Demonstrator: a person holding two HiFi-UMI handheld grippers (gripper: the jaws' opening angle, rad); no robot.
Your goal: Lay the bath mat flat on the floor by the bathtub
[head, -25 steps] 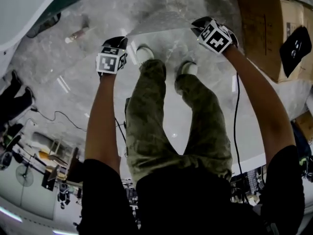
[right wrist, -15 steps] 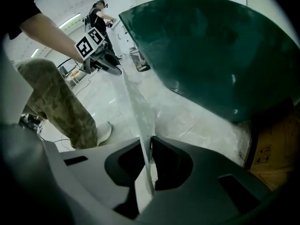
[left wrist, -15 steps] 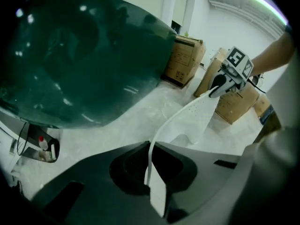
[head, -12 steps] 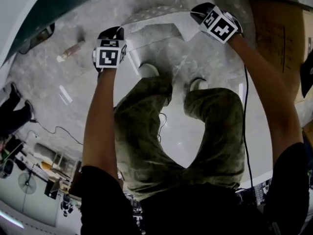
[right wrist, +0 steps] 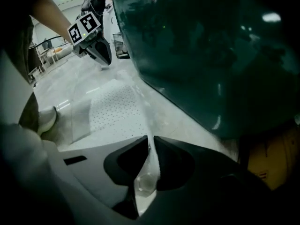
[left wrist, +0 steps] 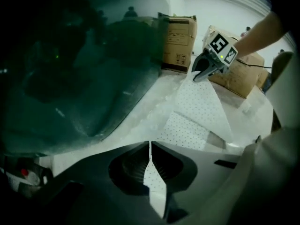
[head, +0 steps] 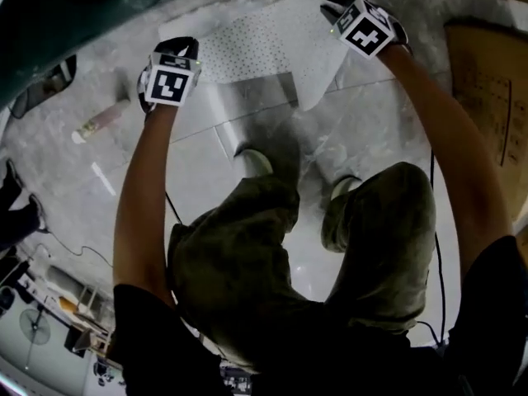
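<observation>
The head view is showing the dotted white bath mat (head: 264,40) spreading over the marbled floor (head: 371,130) beside the dark green bathtub (left wrist: 84,78), one far corner at each tool, with a folded flap near the person's shoes. Only the left gripper's (left wrist: 150,144) own view is showing its jaws pinching the mat's edge tight. The right gripper's (right wrist: 151,139) view is showing its jaws around the opposite edge, just easing apart with the mat still between them. Compared with a second ago, the mat is lying wider and flatter, and the person is crouching lower.
</observation>
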